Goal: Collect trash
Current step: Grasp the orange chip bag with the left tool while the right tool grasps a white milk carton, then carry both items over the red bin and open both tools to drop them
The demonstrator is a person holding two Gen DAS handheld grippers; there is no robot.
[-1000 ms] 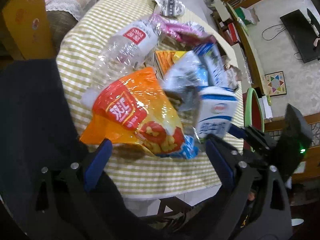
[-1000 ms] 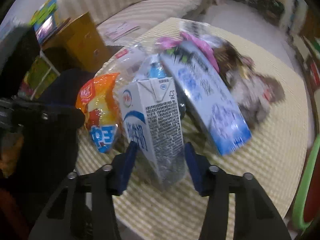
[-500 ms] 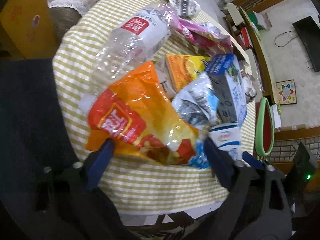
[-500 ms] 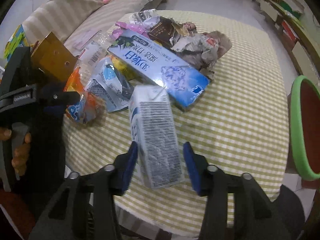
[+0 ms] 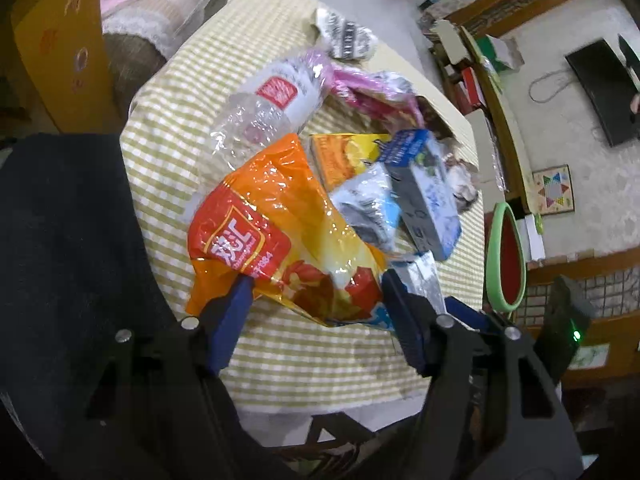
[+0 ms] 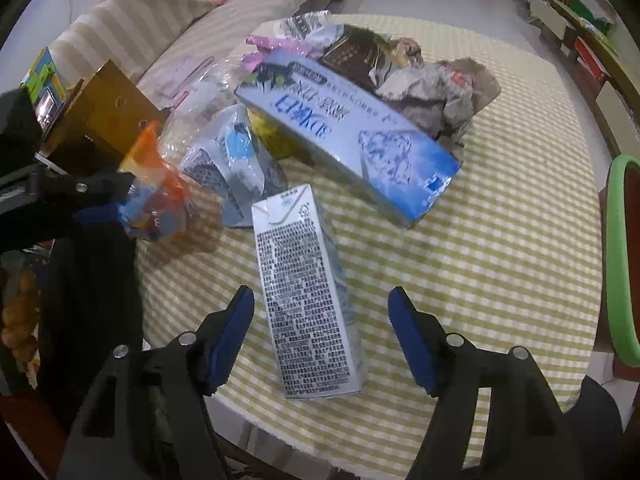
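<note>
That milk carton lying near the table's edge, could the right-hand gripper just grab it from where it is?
Probably yes. The milk carton lies flat on the checked tablecloth, right between the open fingers of the right gripper. Nothing lies on top of it, and the long blue box sits farther back.

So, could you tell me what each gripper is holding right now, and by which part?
Neither holds anything. The right gripper is open around the milk carton lying on the table; the left gripper is open around the orange snack bag's lower edge.
</note>
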